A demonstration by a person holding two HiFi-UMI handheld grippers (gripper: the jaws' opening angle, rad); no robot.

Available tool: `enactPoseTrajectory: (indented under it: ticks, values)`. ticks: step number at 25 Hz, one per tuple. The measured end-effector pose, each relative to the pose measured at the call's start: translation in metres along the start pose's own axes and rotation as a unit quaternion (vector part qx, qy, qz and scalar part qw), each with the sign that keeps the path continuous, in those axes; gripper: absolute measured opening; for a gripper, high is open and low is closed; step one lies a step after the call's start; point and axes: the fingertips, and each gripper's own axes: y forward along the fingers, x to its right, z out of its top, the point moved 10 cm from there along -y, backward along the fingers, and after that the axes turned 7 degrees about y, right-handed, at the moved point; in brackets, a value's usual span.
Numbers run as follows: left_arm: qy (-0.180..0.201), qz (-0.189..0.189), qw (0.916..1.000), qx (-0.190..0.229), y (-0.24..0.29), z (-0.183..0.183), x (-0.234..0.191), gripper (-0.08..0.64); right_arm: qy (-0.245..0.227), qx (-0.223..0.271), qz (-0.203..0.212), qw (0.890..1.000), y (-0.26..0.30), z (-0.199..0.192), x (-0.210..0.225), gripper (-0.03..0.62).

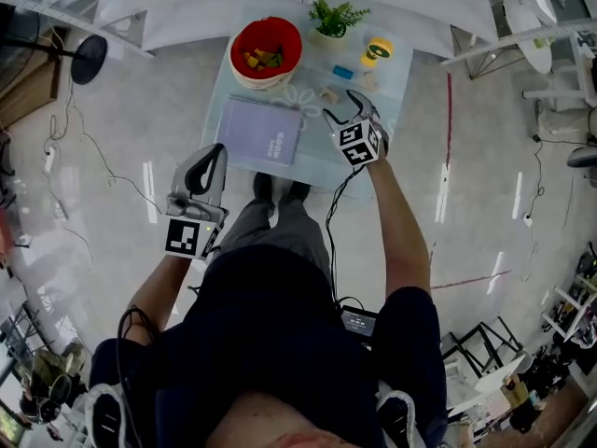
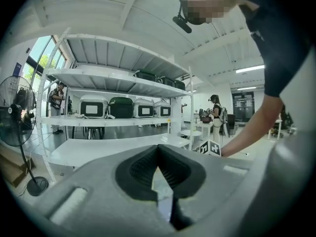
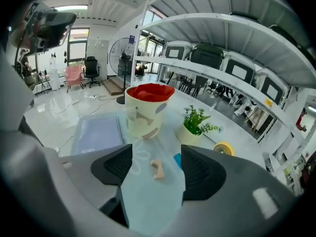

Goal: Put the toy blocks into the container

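Observation:
A cream container (image 1: 266, 50) with a red inside stands at the table's far left and holds several coloured blocks. On the tabletop to its right lie a beige block (image 1: 328, 93) and a blue block (image 1: 343, 72). My right gripper (image 1: 341, 106) hovers open just short of the beige block. In the right gripper view the beige block (image 3: 157, 169) lies ahead between the spread jaws, with the blue block (image 3: 177, 160) just behind it and the container (image 3: 147, 110) beyond. My left gripper (image 1: 216, 153) hangs shut and empty off the table's left side, and its own view shows the left gripper (image 2: 158, 154) aimed at shelving.
A purple notebook (image 1: 261, 131) lies at the near left of the pale blue table (image 1: 396, 87). A potted plant (image 1: 334, 17) and a small yellow fan (image 1: 378, 49) stand at the back. A black floor fan (image 1: 87, 56) is to the left, and white shelving runs behind the table.

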Motion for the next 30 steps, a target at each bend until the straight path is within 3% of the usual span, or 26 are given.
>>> enactPoseTrajectory:
  ticks: [14,30]
  values:
    - [-0.022,-0.050,0.9985,0.006,0.056,-0.018,0.021,0.002,-0.025,-0.060,0.051,0.997,0.070,-0.025,0.015,0.304]
    - [-0.032,-0.055,0.9979,-0.015,0.070,-0.025,0.024,0.003,-0.034,-0.144,0.077,0.986,0.117,-0.052,0.026,0.287]
